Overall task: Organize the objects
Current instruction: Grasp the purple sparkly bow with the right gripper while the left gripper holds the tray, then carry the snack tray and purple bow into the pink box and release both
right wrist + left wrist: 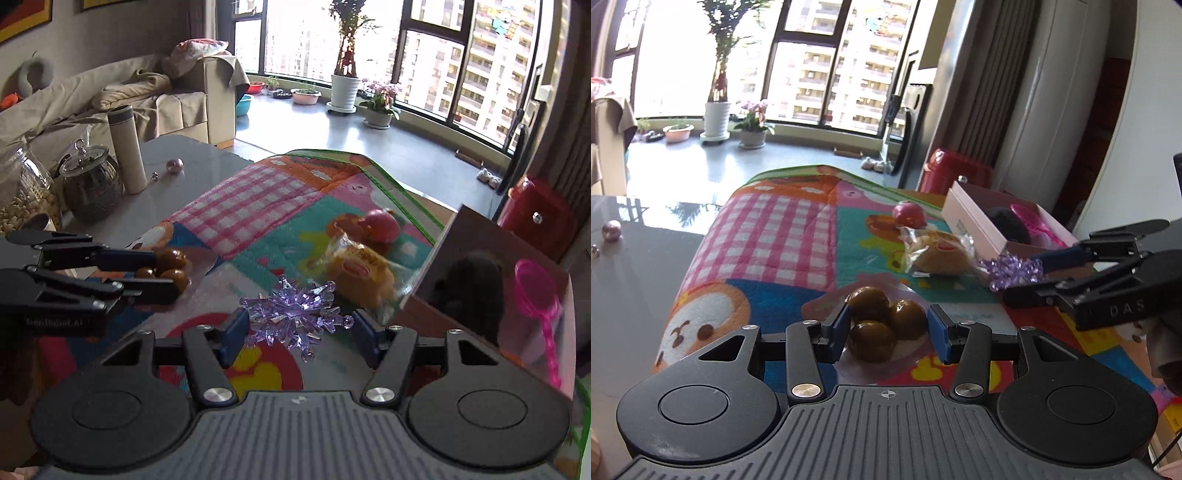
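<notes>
Your left gripper (890, 332) stood open around a clear packet of 3 brown glazed balls (882, 325) on the cartoon mat (783, 236), gripping nothing. Your right gripper (299, 332) was also open, straddling the purple crystal ornament (295, 314) without clamping it. Beside it, the pink cardboard box (975, 225) held a dark fuzzy ball (1008, 221) and a pink plastic scoop (535, 295).

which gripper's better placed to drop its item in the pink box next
Likely the right gripper: it sits open around the purple crystal ornament, with the pink box right beside it. The left gripper, around the brown balls, is farther away.
</notes>
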`<action>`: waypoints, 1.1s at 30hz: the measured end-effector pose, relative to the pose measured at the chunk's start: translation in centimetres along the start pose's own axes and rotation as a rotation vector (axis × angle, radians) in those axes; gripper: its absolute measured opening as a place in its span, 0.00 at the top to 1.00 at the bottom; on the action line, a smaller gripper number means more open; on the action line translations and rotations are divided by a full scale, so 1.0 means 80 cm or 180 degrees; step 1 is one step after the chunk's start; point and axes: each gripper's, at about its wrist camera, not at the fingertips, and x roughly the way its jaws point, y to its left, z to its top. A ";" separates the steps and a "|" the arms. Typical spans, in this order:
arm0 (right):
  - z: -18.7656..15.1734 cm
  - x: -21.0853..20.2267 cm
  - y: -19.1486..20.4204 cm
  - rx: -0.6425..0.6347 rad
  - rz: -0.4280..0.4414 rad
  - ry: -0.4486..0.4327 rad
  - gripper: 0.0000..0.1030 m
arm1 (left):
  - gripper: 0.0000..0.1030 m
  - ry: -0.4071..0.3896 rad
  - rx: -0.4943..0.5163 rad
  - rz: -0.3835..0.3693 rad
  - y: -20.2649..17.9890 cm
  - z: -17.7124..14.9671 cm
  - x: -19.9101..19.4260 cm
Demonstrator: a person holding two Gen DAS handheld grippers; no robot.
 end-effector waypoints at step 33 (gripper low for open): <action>-0.163 -0.129 -0.146 0.1221 -0.1088 -0.0380 0.40 | 0.52 -0.0160 0.0652 -0.0838 -0.175 0.104 0.167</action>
